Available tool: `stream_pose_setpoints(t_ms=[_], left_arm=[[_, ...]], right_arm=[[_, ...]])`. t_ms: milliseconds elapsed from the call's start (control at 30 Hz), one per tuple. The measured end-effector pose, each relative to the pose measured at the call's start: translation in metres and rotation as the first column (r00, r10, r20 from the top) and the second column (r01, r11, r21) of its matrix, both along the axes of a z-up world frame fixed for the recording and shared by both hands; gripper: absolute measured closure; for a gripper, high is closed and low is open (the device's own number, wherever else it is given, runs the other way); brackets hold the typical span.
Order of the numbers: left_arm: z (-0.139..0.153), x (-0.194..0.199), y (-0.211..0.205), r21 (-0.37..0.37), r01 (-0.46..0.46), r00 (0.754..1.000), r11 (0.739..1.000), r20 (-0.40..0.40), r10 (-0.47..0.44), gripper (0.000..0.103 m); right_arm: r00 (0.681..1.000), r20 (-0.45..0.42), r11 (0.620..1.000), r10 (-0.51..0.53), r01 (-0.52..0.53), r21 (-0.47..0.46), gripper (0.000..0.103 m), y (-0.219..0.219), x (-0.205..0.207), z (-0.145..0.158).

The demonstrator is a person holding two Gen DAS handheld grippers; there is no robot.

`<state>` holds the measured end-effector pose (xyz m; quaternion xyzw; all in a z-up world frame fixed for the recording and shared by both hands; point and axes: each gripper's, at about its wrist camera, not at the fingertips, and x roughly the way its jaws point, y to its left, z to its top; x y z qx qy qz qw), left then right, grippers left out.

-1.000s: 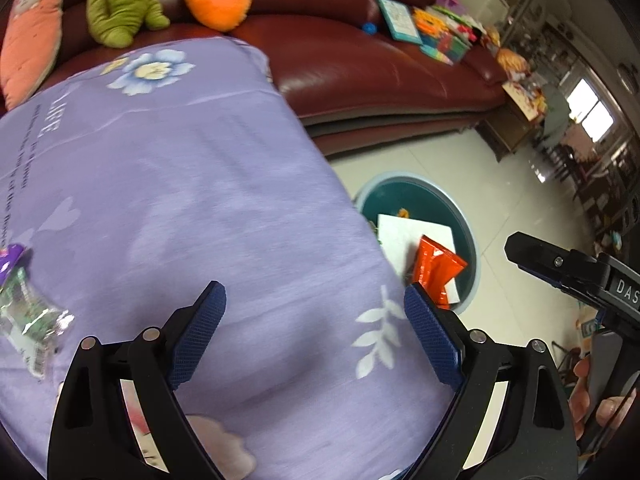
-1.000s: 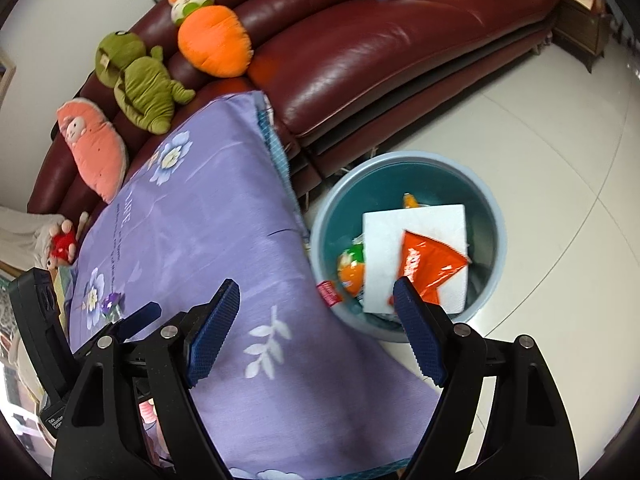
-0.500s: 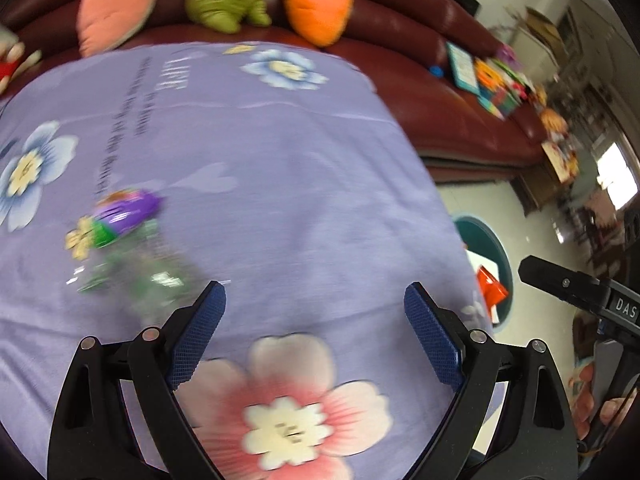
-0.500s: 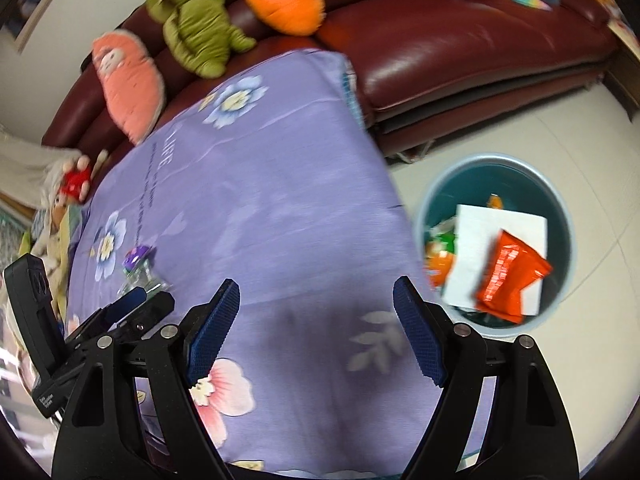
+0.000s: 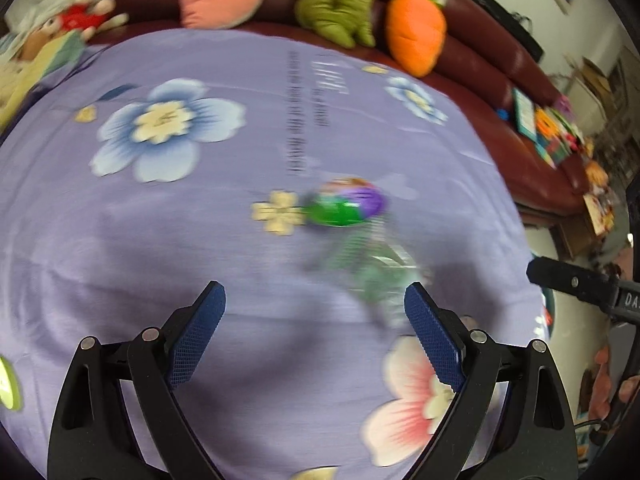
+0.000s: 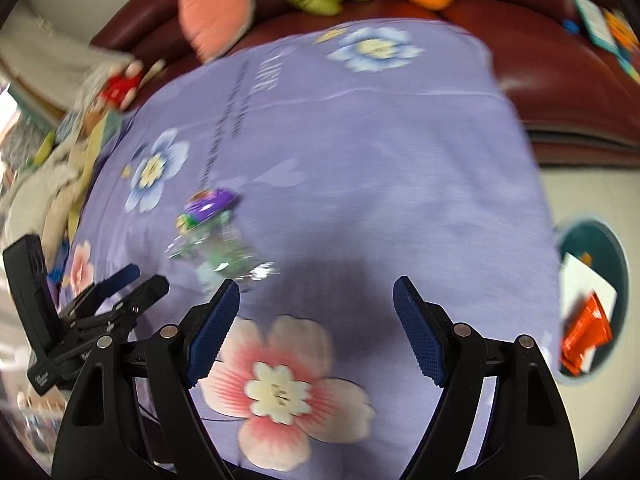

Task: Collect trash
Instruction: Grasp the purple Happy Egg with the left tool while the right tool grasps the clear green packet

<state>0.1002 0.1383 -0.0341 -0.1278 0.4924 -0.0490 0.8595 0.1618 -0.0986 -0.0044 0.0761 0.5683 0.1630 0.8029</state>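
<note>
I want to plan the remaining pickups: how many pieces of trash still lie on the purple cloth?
1. A clear wrapper with a purple end lies mid-cloth, ahead of the left gripper. The pictures are blurred, so smaller bits may be missed.

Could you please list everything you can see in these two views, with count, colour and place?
clear wrapper: one, clear with purple-green top, on the cloth
purple cloth: one, floral, covering the table
bin: one, teal, on the floor right of the table
orange packet: one, inside the bin
white sheet: one, inside the bin
plush toys: several, orange, green, pink, on the dark red sofa
left hand-held gripper: open, empty
right hand-held gripper: open, empty
</note>
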Motion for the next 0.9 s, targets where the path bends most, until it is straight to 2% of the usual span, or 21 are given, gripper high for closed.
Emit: stream_pose_setpoints(t_ms=[200, 400, 533, 633, 700, 733, 767, 800, 900], left_arm=[[-0.010, -0.002, 0.045, -0.007, -0.088, 0.996, 0.996, -0.022, 0.088, 0.011], [-0.016, -0.003, 0.080, -0.012, -0.165, 0.986, 0.986, -0.036, 0.164, 0.011], [-0.020, -0.001, 0.091, -0.015, -0.187, 0.981, 0.982, -0.049, 0.186, 0.011], [-0.023, 0.001, 0.091, -0.010, -0.182, 0.982, 0.983, -0.055, 0.181, 0.011], [-0.024, 0.002, 0.088, -0.011, -0.174, 0.983, 0.985, -0.056, 0.173, 0.011], [-0.024, 0.003, 0.087, -0.010, -0.168, 0.984, 0.986, -0.055, 0.167, 0.011], [-0.025, 0.004, 0.084, -0.011, -0.161, 0.985, 0.987, -0.055, 0.161, 0.011], [-0.025, 0.005, 0.081, -0.012, -0.153, 0.987, 0.988, -0.055, 0.153, 0.011], [-0.025, 0.009, 0.071, -0.014, -0.127, 0.991, 0.992, -0.053, 0.126, 0.011]], right_arm=[[0.989, -0.048, 0.990, 0.142, -0.142, -0.006, 0.027, 0.056, 0.016, -0.024], [0.972, -0.069, 0.973, 0.226, -0.229, -0.030, 0.027, 0.091, 0.024, -0.040], [0.961, -0.045, 0.960, 0.272, -0.274, -0.056, 0.027, 0.108, 0.032, -0.046], [0.958, -0.060, 0.956, 0.282, -0.286, -0.074, 0.027, 0.113, 0.035, -0.055], [0.956, -0.074, 0.957, 0.284, -0.288, -0.046, 0.028, 0.112, 0.034, -0.060], [0.955, -0.071, 0.956, 0.287, -0.290, -0.036, 0.029, 0.111, 0.031, -0.060], [0.955, -0.065, 0.955, 0.289, -0.292, -0.040, 0.044, 0.110, 0.028, -0.059], [0.954, -0.066, 0.955, 0.292, -0.295, -0.043, 0.049, 0.108, 0.026, -0.058], [0.960, -0.065, 0.961, 0.273, -0.275, -0.028, 0.050, 0.096, 0.017, -0.054]])
